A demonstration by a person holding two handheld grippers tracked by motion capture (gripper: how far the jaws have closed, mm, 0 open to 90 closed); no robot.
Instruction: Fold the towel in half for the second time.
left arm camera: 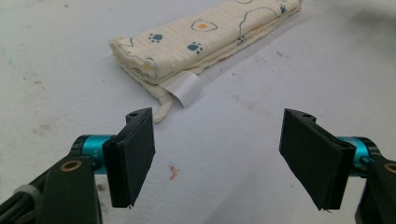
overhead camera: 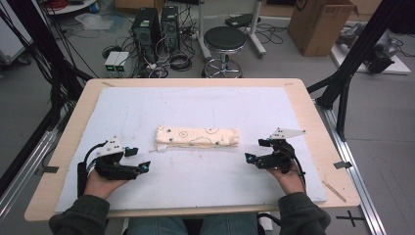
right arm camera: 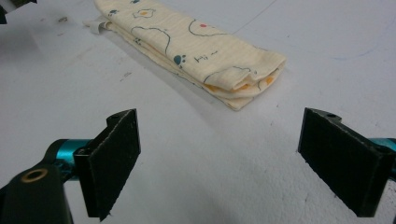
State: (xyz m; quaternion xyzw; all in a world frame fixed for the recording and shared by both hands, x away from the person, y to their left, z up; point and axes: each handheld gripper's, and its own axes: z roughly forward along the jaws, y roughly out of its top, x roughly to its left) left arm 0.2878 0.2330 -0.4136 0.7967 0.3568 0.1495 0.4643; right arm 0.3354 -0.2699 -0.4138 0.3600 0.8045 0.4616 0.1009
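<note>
From my remote seat I saw the left hand-held gripper point(overhead camera: 138, 160) resting w/ jaws wide & empty on the white mat point(overhead camera: 195, 176) of the table point(overhead camera: 303, 103), near the left end of the folded cream cloth point(overhead camera: 197, 137), not touching it. Cloth lay flat approx. mid-mat btwn both grippers, white tag point(left arm camera: 184, 88) sticking out at its left end. Right hand-held gripper point(overhead camera: 255, 151) sat near the cloth's right end, jaws also wide, holding nothing.
</note>
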